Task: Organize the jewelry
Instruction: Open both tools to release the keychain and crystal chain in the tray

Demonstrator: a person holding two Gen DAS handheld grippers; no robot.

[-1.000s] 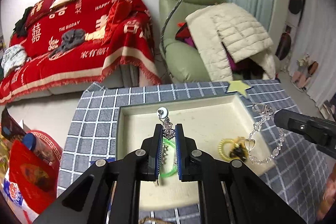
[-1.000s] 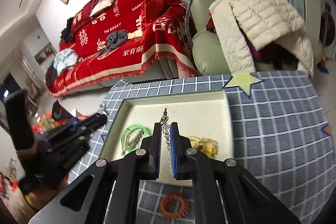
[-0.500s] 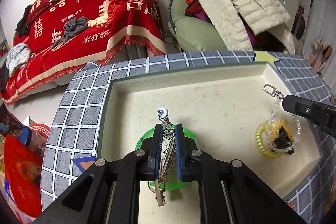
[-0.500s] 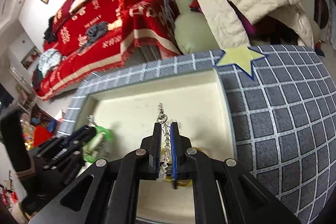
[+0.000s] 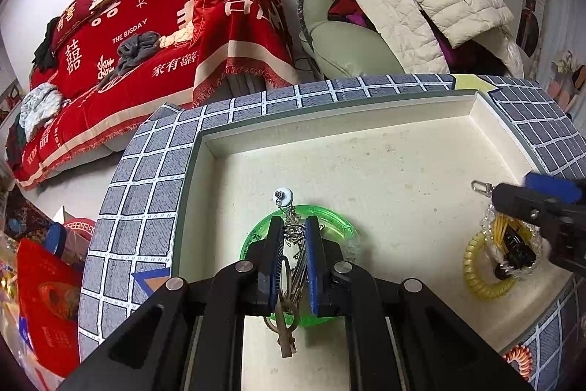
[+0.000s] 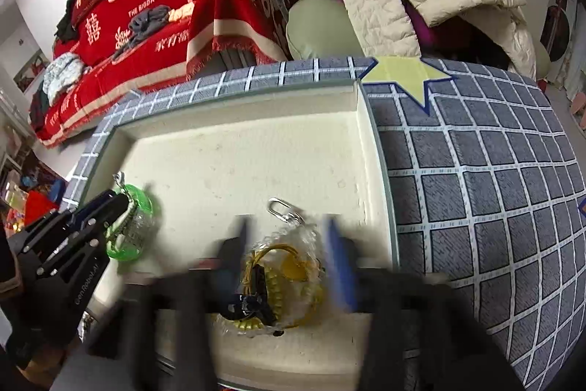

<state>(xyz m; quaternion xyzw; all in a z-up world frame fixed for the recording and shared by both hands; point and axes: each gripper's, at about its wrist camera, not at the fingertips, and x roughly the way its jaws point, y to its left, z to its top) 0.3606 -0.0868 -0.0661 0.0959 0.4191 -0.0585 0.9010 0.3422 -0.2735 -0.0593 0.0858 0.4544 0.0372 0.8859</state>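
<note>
A cream tray (image 5: 366,120) lies on the grey checked tablecloth. My left gripper (image 5: 295,226) is shut on a metal charm chain (image 5: 283,197), low over a green bangle (image 5: 338,226) in the tray's left half. In the right wrist view my right gripper (image 6: 285,226) is blurred and its jaws are opening. A clear bead chain (image 6: 280,207) with a clasp lies loose between them. It rests on a yellow coil band (image 6: 273,275) and a small black piece, and the pads do not touch it. The left gripper (image 6: 121,204) also shows there by the green bangle (image 6: 141,207).
An orange coil band (image 5: 518,358) lies on the cloth outside the tray's near right corner. A yellow star patch (image 6: 403,72) marks the cloth behind the tray. Beyond the table stand a red-covered sofa (image 5: 146,35) and a green armchair (image 5: 340,39) with a cream jacket.
Both grippers have come down into the tray. The right jaws, shut on the bead chain before, now stand apart with the chain lying on the yellow coil. The left still holds its chain.
</note>
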